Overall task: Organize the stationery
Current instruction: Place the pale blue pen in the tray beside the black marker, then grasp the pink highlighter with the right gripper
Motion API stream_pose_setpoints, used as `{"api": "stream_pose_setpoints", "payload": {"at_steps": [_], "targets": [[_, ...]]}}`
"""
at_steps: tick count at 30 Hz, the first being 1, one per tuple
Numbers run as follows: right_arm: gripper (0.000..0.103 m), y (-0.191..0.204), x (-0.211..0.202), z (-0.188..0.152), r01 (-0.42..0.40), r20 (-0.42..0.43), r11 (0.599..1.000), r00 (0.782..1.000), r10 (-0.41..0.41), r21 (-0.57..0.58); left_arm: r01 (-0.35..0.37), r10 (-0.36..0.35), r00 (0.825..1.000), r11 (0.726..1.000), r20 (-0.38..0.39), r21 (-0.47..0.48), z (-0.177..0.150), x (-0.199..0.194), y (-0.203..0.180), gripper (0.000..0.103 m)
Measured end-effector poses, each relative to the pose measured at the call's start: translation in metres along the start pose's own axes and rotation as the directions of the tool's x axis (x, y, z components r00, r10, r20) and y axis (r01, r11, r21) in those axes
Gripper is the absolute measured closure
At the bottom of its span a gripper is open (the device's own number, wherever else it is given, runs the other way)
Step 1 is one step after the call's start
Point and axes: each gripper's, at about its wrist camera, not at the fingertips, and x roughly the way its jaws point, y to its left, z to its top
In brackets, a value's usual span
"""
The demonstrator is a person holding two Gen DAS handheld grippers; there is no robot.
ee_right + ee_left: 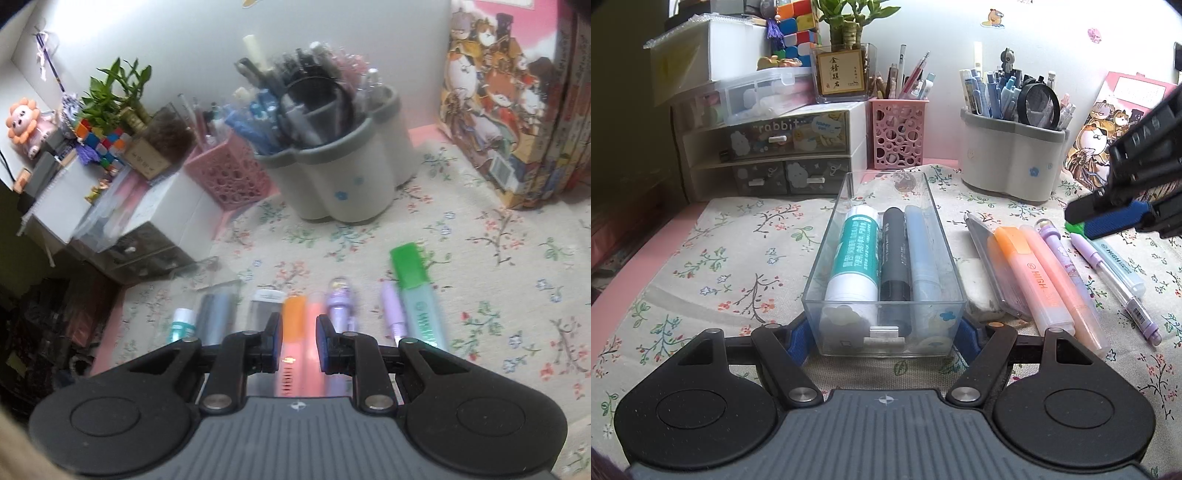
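Gripping the near end of the clear drawer [882, 258], the left gripper [882, 332] has its blue pads pressed against the drawer's two side walls, steadying it on the floral cloth [738, 258]. Inside lie a white-and-teal glue stick [857, 254], a dark marker [895, 254] and a pale blue marker [921, 254], side by side along its length.

Just right of the drawer sit a white eraser [975, 288] and a clear flat case [993, 266]; then, in a row, an orange highlighter [1030, 273], a pink highlighter [1067, 288], a purple pen [1058, 247] and a lilac pen [1115, 284].

Over that row hovers the right gripper [299, 332] — jaws a narrow gap apart, nothing between them, lined up above the orange and pink highlighters.

Farther back stand a pink holder [897, 129] and a grey pen pot [1008, 155].

My worry: the two highlighters lie touching, so narrow jaws could pinch both or nudge one aside — and a loose grip might drop it short of the drawer.
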Motion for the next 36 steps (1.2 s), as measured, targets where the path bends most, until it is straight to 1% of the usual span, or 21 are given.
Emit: {"api": "stream_pose_setpoints", "payload": {"at_steps": [1, 2, 5, 7, 10, 12, 15, 19, 24, 27, 31, 36], "targets": [[0.089, -0.004, 0.001, -0.003, 0.034, -0.002, 0.999, 0.999, -0.034, -0.015, 0.000, 0.000, 1.000, 1.000, 0.000, 0.000, 0.000, 0.000, 0.000, 0.030], [0.089, -0.008, 0.001, -0.005, 0.049, -0.004, 0.999, 0.999, -0.049, -0.023, 0.000, 0.000, 1.000, 1.000, 0.000, 0.000, 0.000, 0.000, 0.000, 0.030], [0.089, -0.022, -0.003, -0.011, 0.026, -0.001, 1.000, 1.000, -0.026, 0.005, 0.000, 0.000, 1.000, 1.000, 0.000, 0.001, 0.000, 0.000, 0.000, 0.030], [0.089, -0.024, -0.006, -0.014, 0.020, 0.004, 1.000, 1.000, -0.020, -0.007, 0.000, 0.000, 1.000, 1.000, 0.000, 0.001, 0.000, 0.000, 0.000, 0.030], [0.089, -0.028, -0.010, -0.016, 0.071, 0.027, 0.997, 0.997, -0.071, -0.021, 0.000, 0.000, 1.000, 1.000, 0.000, 0.000, 0.000, 0.000, 0.000, 0.030], [0.089, -0.033, -0.013, -0.017, 0.076, 0.035, 0.997, 0.997, -0.075, -0.019, 0.000, 0.000, 1.000, 1.000, 0.000, 0.000, 0.000, 0.000, 0.000, 0.030], [0.089, -0.033, -0.012, -0.019, 0.063, 0.028, 0.997, 0.998, -0.062, -0.034, 0.000, 0.000, 1.000, 1.000, 0.000, 0.000, 0.000, 0.000, 0.000, 0.030], [0.089, -0.022, -0.008, -0.024, 0.028, 0.015, 0.995, 1.000, -0.027, -0.092, 0.000, 0.000, 1.000, 1.000, 0.000, 0.001, 0.000, 0.000, 0.000, 0.030], [0.089, -0.016, 0.002, -0.026, 0.037, -0.005, 0.994, 0.999, -0.038, -0.102, 0.000, 0.000, 1.000, 1.000, 0.000, 0.000, 0.000, 0.000, 0.000, 0.030], [0.089, -0.012, -0.001, -0.025, 0.001, -0.001, 0.993, 1.000, -0.001, -0.114, 0.001, -0.001, 1.000, 1.000, 0.000, -0.001, 0.000, 0.000, 0.000, 0.030], [0.091, -0.002, 0.001, -0.024, -0.073, -0.023, 0.987, 0.997, 0.071, -0.146, 0.004, -0.004, 1.000, 1.000, -0.001, -0.002, 0.000, 0.000, 0.000, 0.030], [0.091, 0.018, 0.015, -0.027, -0.068, -0.038, 0.972, 0.997, 0.061, -0.226, 0.005, -0.005, 1.000, 1.000, -0.001, -0.003, 0.000, 0.000, 0.000, 0.030]]}}
